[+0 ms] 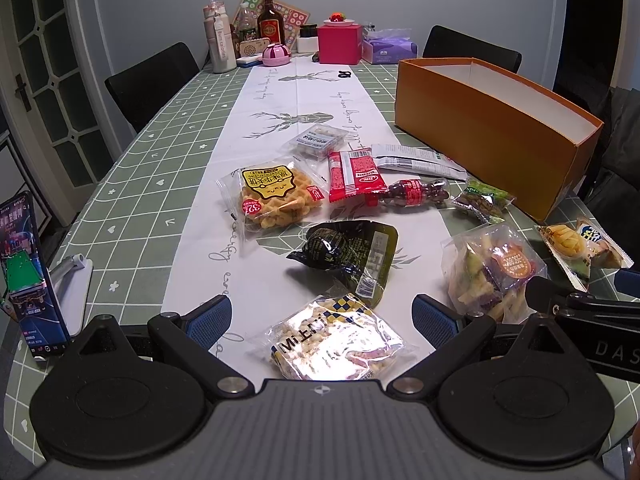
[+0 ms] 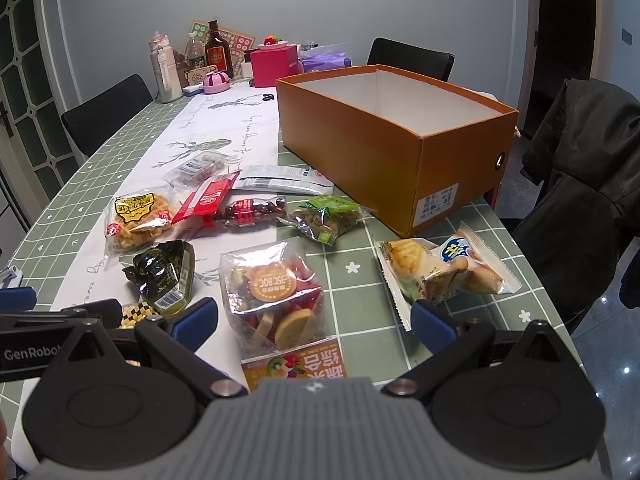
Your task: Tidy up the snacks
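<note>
Orange box (image 2: 392, 160) floor hidden by walls; phone (image 1: 24, 272) cut by left edge.

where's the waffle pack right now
The waffle pack lies flat on the white runner, left of the red wrapper and beyond the dark green packet, centre-left in both wrist views.

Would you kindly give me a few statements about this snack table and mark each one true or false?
1. The orange cardboard box already holds snacks. False: only its bare white inner walls show, and the snacks lie on the table.
2. Both grippers are open. True: the left gripper and right gripper each have their fingers spread.
3. The clear packet of yellow waffles lies on the white deer-print runner. True.
4. The right gripper grips the clear bag of mixed fruit crisps. False: the bag lies between its spread fingers.
</note>
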Action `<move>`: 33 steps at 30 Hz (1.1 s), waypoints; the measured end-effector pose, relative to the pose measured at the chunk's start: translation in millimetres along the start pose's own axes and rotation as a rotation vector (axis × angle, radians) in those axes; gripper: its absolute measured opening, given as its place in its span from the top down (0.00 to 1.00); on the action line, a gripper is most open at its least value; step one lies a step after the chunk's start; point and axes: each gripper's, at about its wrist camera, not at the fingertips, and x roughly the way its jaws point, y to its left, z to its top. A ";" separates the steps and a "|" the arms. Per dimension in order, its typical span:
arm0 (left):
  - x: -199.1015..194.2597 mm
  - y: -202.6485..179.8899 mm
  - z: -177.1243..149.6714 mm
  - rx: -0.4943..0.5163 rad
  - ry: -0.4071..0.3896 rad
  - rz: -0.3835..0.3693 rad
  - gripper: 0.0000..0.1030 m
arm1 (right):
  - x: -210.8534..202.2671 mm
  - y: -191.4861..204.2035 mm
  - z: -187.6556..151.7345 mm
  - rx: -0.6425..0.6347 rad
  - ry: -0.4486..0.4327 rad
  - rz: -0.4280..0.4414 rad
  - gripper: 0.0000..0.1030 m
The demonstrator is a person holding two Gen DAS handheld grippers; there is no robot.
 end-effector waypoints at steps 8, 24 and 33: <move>0.3 -0.5 -0.1 0.002 0.000 0.000 0.00 | -0.4 0.4 -0.1 0.000 0.000 0.000 0.03; 0.3 -0.5 0.1 0.002 0.000 0.001 0.00 | -0.3 1.1 -0.3 -0.001 0.000 -0.001 0.03; 4.8 13.7 -1.1 -0.004 0.002 -0.015 0.00 | -10.5 -10.6 5.3 -0.051 -0.077 0.051 0.03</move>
